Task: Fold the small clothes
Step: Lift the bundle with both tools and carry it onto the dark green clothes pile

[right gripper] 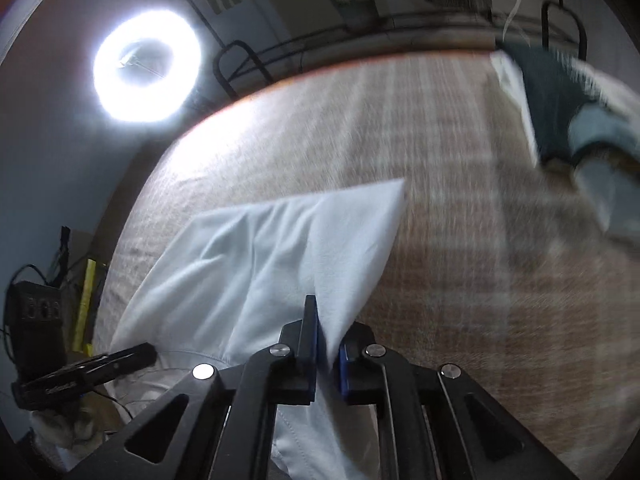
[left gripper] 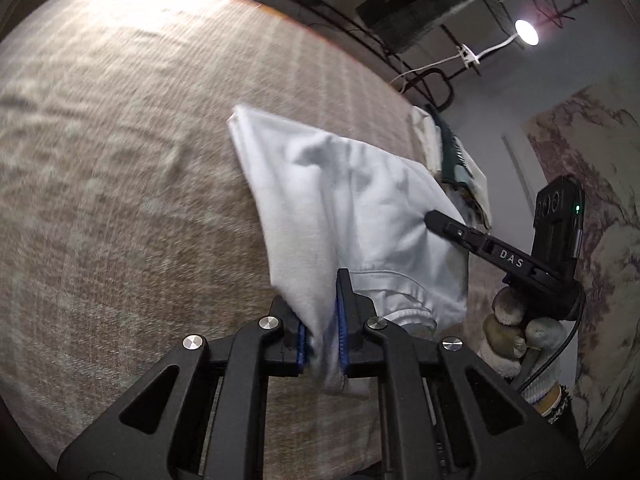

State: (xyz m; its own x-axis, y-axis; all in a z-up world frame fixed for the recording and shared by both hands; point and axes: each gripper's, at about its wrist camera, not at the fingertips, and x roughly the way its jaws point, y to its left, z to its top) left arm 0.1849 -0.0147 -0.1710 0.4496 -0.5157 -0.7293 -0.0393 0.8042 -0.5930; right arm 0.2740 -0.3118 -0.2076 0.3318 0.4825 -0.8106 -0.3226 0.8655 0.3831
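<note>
Both grippers grasp a white garment (left gripper: 340, 200) above the bed (left gripper: 120, 160).
Left gripper (left gripper: 322, 326) fingers clenched on its hem; right gripper (right gripper: 328, 346) fingers pinch another edge; folded clothes (right gripper: 560, 100) lie near the bed's far corner.

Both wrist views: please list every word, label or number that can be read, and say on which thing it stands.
"DAS": white letters on a finger of the right gripper, seen from the left wrist.
White garment, left gripper: no print visible.
Dark device at the right wrist view's left edge: markings too blurred to read.
</note>
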